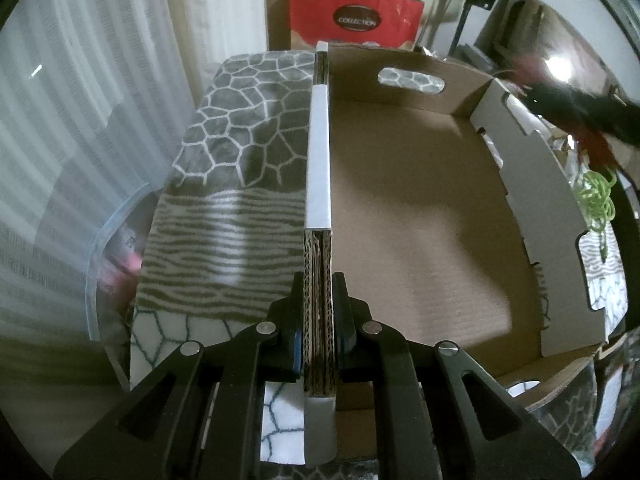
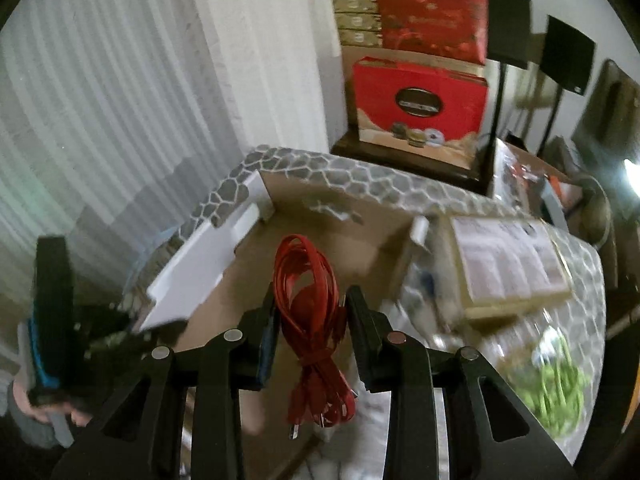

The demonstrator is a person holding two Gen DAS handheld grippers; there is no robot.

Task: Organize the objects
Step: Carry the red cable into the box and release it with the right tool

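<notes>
The left gripper [image 1: 319,344] was clamped tight on the near end of the cardboard box's [image 1: 420,216] left wall [image 1: 318,152], pads pressed flat against both sides of the corrugated edge, which ran off toward 12 o'clock in that view. The box interior looked bare, and it sat on a worktop covered with a grey stone-pattern cloth [image 1: 240,128]. The right gripper [image 2: 312,344] was only partly closed, but it had a coiled red cable [image 2: 308,300] pinched between its fingers, the bundle hanging down with its plug end at about 6 o'clock. Below the cable in the right wrist view was the same box, white flap [image 2: 192,280] at 9 o'clock. A green cable [image 2: 556,392] lay on the cloth at around 4 o'clock, and a flat package with a printed label [image 2: 508,260] at 2 o'clock. Red gift bags [image 2: 420,100] stood stacked in the background at 12 o'clock. The right view was pretty blurry.
</notes>
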